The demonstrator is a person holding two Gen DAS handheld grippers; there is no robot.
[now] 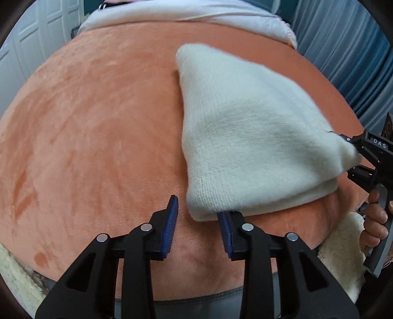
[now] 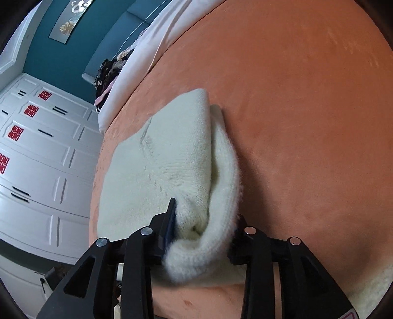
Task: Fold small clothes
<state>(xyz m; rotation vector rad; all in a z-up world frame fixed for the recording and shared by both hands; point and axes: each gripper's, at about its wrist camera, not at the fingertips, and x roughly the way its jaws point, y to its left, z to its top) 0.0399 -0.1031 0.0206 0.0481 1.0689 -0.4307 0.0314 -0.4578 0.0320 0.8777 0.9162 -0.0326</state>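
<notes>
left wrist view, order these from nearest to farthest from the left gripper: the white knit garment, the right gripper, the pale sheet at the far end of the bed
1. white knit garment, its near corner right at the left gripper's right finger.
2. right gripper, off to the right, clamping the garment's corner.
3. pale sheet, across the orange blanket at the far end.

The left hand-held gripper [image 1: 197,217] points toward twelve o'clock, its blue-padded fingers spread apart and gripping nothing. The right hand-held gripper [image 2: 203,228] is clamped on a bunched corner of the cream knit garment [image 2: 157,169] (the person's fingers [image 1: 374,220] wrap its handle at four o'clock).
</notes>
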